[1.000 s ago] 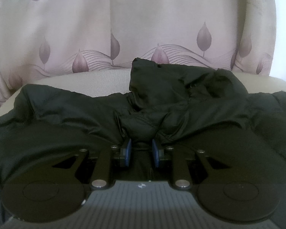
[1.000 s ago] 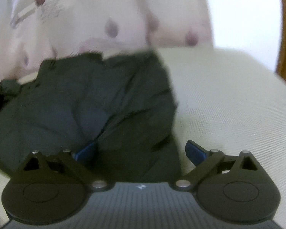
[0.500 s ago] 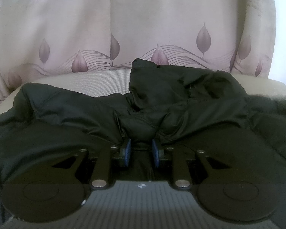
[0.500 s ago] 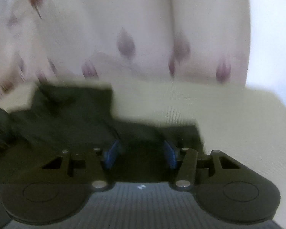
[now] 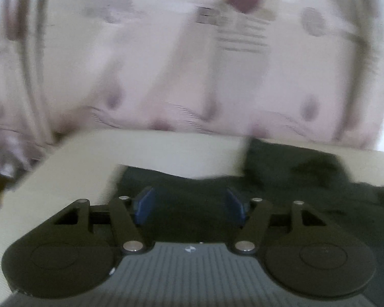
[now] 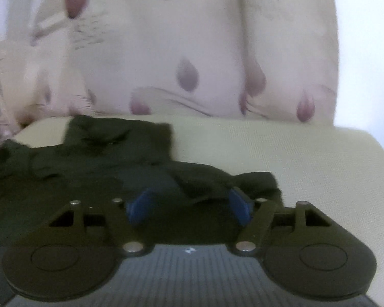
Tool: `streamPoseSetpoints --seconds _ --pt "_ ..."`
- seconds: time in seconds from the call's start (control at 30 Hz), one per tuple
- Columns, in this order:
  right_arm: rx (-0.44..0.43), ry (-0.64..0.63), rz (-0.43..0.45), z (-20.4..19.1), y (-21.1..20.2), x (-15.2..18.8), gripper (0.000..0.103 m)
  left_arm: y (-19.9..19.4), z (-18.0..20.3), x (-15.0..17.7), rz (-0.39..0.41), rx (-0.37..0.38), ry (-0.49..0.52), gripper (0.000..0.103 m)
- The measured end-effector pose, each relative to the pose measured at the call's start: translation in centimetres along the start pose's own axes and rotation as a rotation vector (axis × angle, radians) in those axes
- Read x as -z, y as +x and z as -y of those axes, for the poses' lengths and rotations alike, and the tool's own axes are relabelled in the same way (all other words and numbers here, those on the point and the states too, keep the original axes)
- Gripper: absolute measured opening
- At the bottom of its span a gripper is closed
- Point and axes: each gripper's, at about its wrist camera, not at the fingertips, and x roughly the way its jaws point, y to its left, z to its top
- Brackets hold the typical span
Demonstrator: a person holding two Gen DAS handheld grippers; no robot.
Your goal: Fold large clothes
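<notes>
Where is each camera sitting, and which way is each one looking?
Left wrist view: the camera rides on the left gripper, looking forward and down over the dark garment on a cream cushioned surface, leaf-patterned curtain behind; only its own opening blue-padded jaws show, pressing on nothing.
Right wrist view: the camera rides on the right gripper, facing the same way over the garment's edge; its opening jaws show, fabric bunched between them.
Shared: both see the dark garment, the cushioned surface and the curtain; no hand shows.

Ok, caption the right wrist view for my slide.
Right gripper opening over a dark garment on a cream cushion.
</notes>
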Motion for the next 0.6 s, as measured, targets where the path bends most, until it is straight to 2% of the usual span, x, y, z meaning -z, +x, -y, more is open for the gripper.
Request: streamPoseSetpoints --seconds 0.1,0.17,0.23,0.3,0.4,0.5,0.6 --pt "0.019 -0.063 -0.010 -1.6 0.1 1.3 0.071 2.8 -2.8 0.1 -0.115 -0.009 -0.014 0.059" --pt "0.033 -0.070 -0.035 -1.9 0.8 2.2 0.071 4.5 -3.8 1.2 -0.169 -0.067 -0.005 0.057" --pt "0.031 -0.028 -0.045 -1.5 1.6 2.8 0.080 5.3 -4.6 2.2 -0.180 -0.054 -0.042 0.057" --pt "0.032 0.006 -0.055 -0.7 1.8 3.3 0.085 5.6 -4.9 2.5 -0.182 -0.056 -0.063 0.058" --pt "0.005 0.060 -0.074 0.2 2.2 4.1 0.087 5.8 -5.1 3.3 -0.189 -0.059 -0.055 0.062" --pt "-0.005 0.058 -0.067 0.3 2.2 4.9 0.087 6.6 -6.8 3.8 -0.215 -0.048 -0.160 0.078" --pt "-0.008 0.068 -0.076 0.5 2.0 4.7 0.088 6.3 -6.8 3.3 -0.227 -0.056 -0.141 0.078"
